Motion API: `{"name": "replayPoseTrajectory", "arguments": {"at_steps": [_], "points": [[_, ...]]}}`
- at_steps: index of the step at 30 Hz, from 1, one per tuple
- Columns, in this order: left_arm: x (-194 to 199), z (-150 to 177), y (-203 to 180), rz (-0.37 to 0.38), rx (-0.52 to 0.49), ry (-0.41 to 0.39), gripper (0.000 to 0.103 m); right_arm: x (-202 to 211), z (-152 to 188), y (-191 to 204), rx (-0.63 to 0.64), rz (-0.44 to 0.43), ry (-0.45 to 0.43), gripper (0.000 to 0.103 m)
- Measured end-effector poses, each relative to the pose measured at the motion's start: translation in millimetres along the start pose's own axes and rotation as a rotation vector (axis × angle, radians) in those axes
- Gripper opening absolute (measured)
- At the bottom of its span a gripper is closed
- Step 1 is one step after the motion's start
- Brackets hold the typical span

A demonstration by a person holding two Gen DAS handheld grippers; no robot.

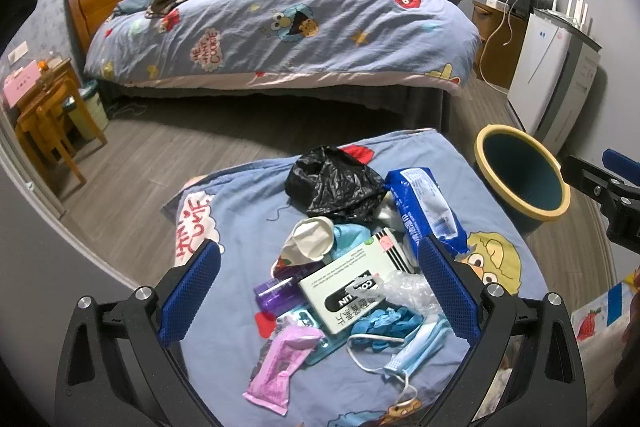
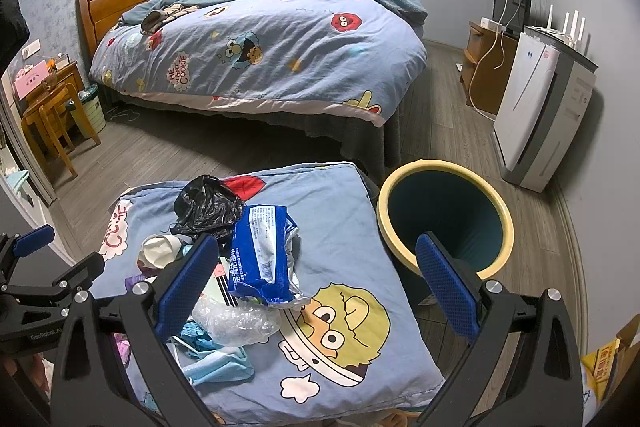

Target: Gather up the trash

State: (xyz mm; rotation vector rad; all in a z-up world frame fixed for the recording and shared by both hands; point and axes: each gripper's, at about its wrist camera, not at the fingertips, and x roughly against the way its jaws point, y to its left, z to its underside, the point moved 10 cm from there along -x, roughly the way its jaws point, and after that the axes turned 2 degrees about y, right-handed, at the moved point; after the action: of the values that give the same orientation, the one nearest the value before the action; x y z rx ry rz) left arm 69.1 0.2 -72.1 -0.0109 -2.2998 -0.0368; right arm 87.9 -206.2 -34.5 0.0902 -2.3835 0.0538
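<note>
A heap of trash lies on a blue cartoon-print cushion (image 1: 248,223) in the middle of the bedroom floor, and both claws hang above it with nothing in them. The left gripper (image 1: 320,291) stands with its jaws spread wide over the near part of the heap, above a white carton (image 1: 344,283), a purple bottle (image 1: 276,297), a pink wrapper (image 1: 280,367), a blue face mask (image 1: 416,351) and some crumpled clear plastic (image 1: 408,291). Farther back in the pile are a crushed paper cup (image 1: 310,237), a black plastic bag (image 1: 334,183) and a torn blue wipes packet (image 1: 428,211). The right gripper (image 2: 318,287) is just as wide open, its left finger over the heap's edge beside the wipes packet, its right finger in front of the yellow-rimmed bin (image 2: 444,215). That bin stands on the floor just beside the cushion's right edge. Behind everything is a bed (image 2: 260,55) under a matching quilt.
</note>
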Motion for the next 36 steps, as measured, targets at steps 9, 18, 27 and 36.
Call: {"name": "replayPoseTrajectory", "arguments": {"at_steps": [9, 18, 27, 36], "points": [[0.1, -0.1, 0.0, -0.001, 0.0, -0.001, 0.098, -2.3, 1.7, 0.4, 0.002, -0.001, 0.005, 0.097], [0.0, 0.0, -0.1, 0.0, 0.0, 0.0, 0.098, -3.1, 3.1, 2.0, 0.003, -0.001, 0.008, 0.097], [0.0, 0.0, 0.0, -0.001, -0.001, 0.0, 0.098, -5.6, 6.2, 4.4, 0.004, -0.002, 0.013, 0.097], [0.1, 0.0, 0.0, -0.001, -0.001, 0.0, 0.098, -5.7, 6.3, 4.4, 0.004, -0.003, 0.015, 0.097]]}}
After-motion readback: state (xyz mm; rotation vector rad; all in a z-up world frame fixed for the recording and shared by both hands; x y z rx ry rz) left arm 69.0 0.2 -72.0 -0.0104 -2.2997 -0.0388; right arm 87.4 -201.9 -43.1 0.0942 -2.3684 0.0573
